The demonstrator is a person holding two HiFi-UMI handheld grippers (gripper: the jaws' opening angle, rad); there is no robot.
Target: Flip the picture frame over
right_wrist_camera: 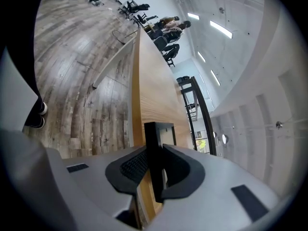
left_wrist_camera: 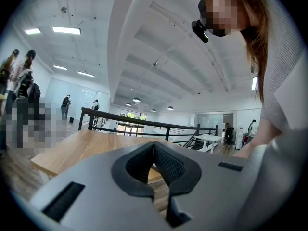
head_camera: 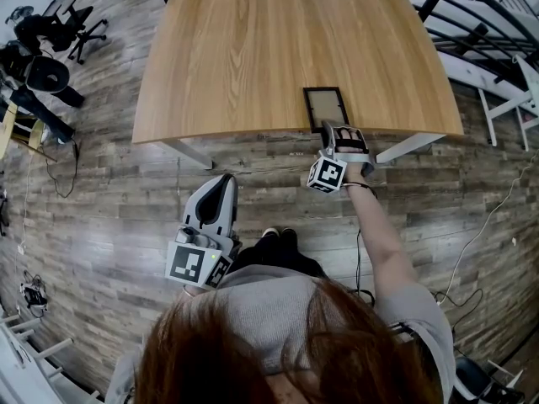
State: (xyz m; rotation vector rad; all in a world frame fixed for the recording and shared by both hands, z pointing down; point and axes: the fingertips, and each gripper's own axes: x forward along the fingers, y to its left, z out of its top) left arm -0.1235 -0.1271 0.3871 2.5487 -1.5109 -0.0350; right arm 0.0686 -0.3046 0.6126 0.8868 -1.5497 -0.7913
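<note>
a: right gripper [head_camera: 328, 130], what's it got?
b: its jaws are clamped on the near short edge of the black rectangular picture frame [head_camera: 324, 104]. the right gripper view shows that dark edge squeezed between both ribbed pads [right_wrist_camera: 134, 165].
a: and where's the frame?
b: on the light wooden table [head_camera: 253, 49], at its near edge, a little right of the middle. can't tell if the held end is off the wood.
a: left gripper [head_camera: 226, 181]?
b: pressed together on nothing, held low beside the person's grey top [head_camera: 269, 310], off the table, over the plank floor [head_camera: 101, 192].
</note>
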